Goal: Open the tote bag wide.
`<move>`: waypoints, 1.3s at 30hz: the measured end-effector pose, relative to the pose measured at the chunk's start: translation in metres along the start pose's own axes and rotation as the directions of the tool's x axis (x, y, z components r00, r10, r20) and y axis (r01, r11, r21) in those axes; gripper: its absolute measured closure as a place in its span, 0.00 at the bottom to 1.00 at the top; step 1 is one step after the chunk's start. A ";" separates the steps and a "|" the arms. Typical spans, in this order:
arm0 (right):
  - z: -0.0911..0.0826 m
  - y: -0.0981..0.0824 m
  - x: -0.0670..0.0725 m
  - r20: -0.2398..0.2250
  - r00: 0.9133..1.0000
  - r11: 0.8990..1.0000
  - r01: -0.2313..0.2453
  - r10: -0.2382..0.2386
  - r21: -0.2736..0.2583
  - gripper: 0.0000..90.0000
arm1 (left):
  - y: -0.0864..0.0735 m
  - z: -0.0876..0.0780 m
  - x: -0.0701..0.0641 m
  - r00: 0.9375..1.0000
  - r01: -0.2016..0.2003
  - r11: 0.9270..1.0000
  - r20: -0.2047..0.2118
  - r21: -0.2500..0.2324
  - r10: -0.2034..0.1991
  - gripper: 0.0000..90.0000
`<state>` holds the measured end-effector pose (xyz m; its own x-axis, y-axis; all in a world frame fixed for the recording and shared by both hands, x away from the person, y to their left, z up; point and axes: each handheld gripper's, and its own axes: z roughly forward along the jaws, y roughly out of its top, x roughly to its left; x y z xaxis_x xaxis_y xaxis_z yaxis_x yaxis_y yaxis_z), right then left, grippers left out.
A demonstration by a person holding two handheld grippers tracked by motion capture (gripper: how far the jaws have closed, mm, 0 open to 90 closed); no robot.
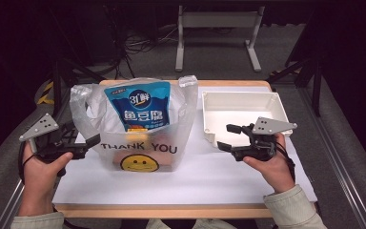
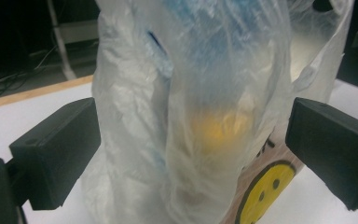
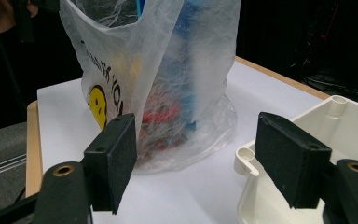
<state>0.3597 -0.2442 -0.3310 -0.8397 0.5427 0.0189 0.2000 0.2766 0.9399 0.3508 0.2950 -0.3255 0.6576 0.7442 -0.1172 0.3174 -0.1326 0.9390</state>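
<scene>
A clear plastic bag [image 1: 138, 129], printed with "THANK YOU" and a yellow smiley face, is standing upright near the middle of the white-covered worktop [image 1: 195, 176]. A blue snack packet [image 1: 138, 105] is sticking up inside it, its top showing above the bag's open mouth, and something orange and red is lying low in the bag, blurred by the plastic.

The left gripper [image 1: 83, 145] is sitting at about 9 o'clock from the bag, held in the person's left hand [image 1: 40, 169], with its jaws pointing toward the bag's side. In the left gripper view its jaws are standing wide apart with the bag's flank [image 2: 191, 116] bulging in the gap between them; neither pad is pressing on the plastic, so the jaws are released.

The right gripper [image 1: 228, 138] is resting at about 3 o'clock from the bag, well apart from it, held in the person's right hand [image 1: 269, 164]. Its jaws are also spread and grasping nothing. It is hovering just by the near left corner of an empty white tray [image 1: 240, 98], which is lying at the worktop's right side, at roughly 2 o'clock from the bag. In the right gripper view the bag [image 3: 158, 79] is showing between the open jaws farther off, and the tray's rounded corner [image 3: 247, 156] is lying just beside the right-hand jaw.
</scene>
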 end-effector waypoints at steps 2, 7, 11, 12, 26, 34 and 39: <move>0.001 0.001 0.001 0.001 1.000 1.000 0.002 -0.002 0.000 0.34 | 0.000 0.004 -0.001 1.000 -0.007 1.000 0.016 -0.011 0.007 0.05; 0.006 0.002 0.003 -0.006 1.000 1.000 0.003 -0.003 -0.013 0.34 | -0.005 0.014 -0.003 0.999 -0.019 1.000 0.041 -0.001 0.019 0.07; 0.010 0.003 0.006 -0.016 1.000 1.000 0.002 -0.002 -0.023 0.34 | -0.007 0.019 -0.003 0.998 -0.055 0.998 0.045 0.029 0.053 0.15; 0.011 0.003 0.006 -0.020 1.000 1.000 0.003 -0.004 -0.024 0.35 | -0.007 0.019 -0.003 0.998 -0.055 0.998 0.045 0.029 0.053 0.18; 0.031 0.013 0.010 -0.047 0.997 0.998 -0.055 0.056 0.023 0.29 | -0.011 0.015 -0.002 0.993 -0.054 0.999 0.101 -0.005 0.054 0.49; 0.044 0.024 0.014 -0.047 0.998 0.999 -0.040 0.041 0.012 0.22 | -0.011 0.012 0.000 0.992 -0.028 0.999 0.126 -0.016 0.030 0.71; 0.054 0.037 0.017 -0.046 0.999 1.000 -0.027 0.027 -0.003 0.18 | -0.012 0.012 0.001 0.990 -0.026 1.000 0.139 -0.015 0.027 0.76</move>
<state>0.3798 -0.1818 -0.3143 -0.8561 0.5134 0.0599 0.2214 0.2594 0.9401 0.3553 0.2893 -0.3402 0.7544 0.6423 -0.1352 0.2905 -0.1421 0.9463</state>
